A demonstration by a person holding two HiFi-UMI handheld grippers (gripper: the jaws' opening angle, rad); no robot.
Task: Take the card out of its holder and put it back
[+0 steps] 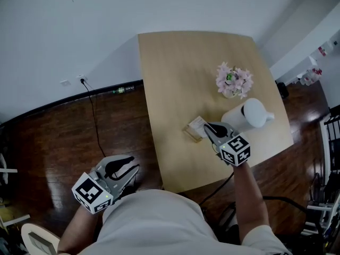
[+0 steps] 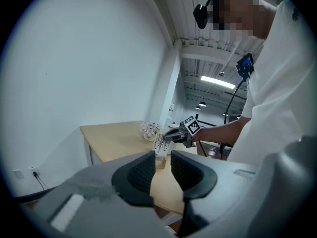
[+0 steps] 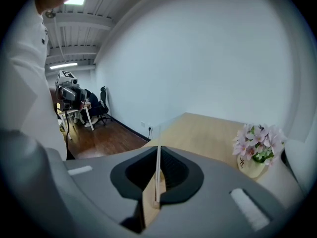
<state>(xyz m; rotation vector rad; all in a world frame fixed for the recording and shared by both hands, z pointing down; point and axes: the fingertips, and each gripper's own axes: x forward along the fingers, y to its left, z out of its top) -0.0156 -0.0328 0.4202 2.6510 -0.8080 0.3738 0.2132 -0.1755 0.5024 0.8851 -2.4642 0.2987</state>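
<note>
- The right gripper (image 3: 158,181) has its pads pressed together on one thin white card (image 3: 158,160).
- The card stands upright between the pads and is seen edge-on as a vertical line. Its foot sits in one wooden holder (image 3: 148,202) just under the fingertips.
- The card carries rows of print, too small to read.
- On the table (image 1: 178,73) past the fingertips are one vase of pink flowers (image 1: 234,81) and one white jug (image 1: 248,115).
- The left gripper (image 2: 162,170) has its pads a narrow gap apart with nothing between them. It is off the table, well apart from the card.

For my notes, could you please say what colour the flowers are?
The flowers are pale pink; right gripper view shows them best.
</note>
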